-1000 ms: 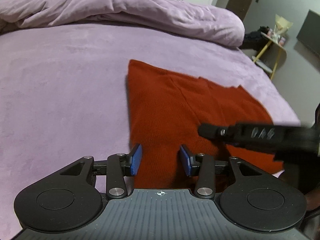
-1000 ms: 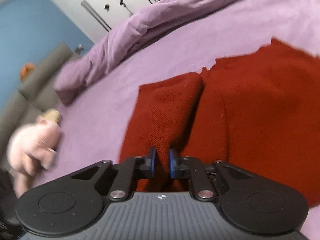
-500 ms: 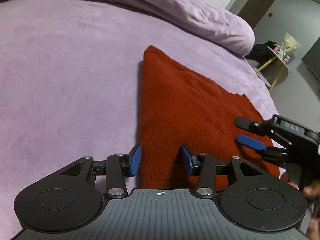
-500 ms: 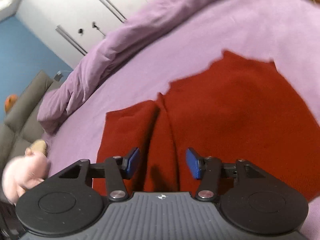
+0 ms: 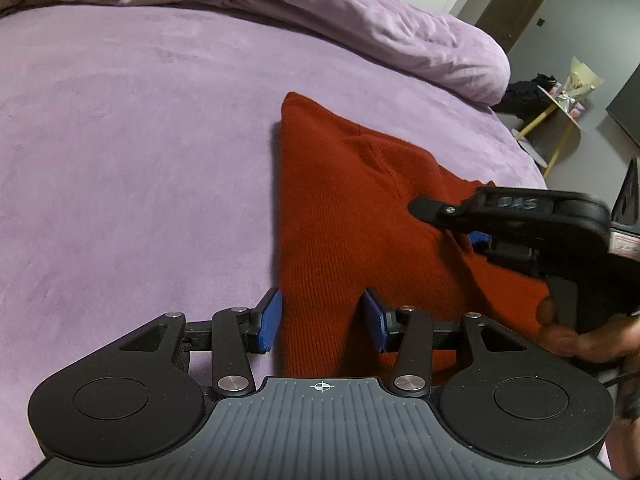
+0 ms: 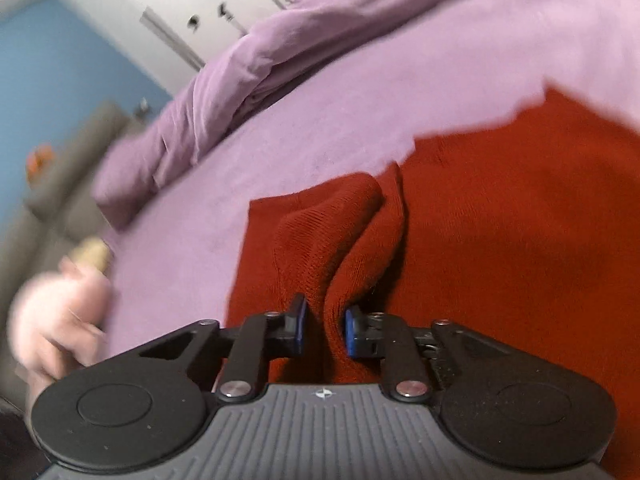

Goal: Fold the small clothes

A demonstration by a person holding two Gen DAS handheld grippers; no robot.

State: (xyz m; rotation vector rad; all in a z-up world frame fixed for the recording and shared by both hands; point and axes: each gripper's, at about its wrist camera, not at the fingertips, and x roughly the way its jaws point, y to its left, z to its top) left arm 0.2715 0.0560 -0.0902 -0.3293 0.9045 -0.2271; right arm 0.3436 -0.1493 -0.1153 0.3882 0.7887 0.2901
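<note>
A rust-red knit garment lies partly folded on the purple bed. My left gripper is open, its blue pads on either side of the garment's near left corner. In the right wrist view my right gripper is shut on a raised ridge of the red garment, with a pinch of knit between the pads. The right gripper also shows in the left wrist view, over the garment's right part.
A bunched purple duvet lies along the far side of the bed. A yellow-legged side table stands beyond the bed's right edge. A pink soft toy and a grey sofa show at the left in the right wrist view.
My right gripper, open half a second ago, has closed on a fold of the red garment and lifted it into a ridge. My left gripper stays open at the near corner.
</note>
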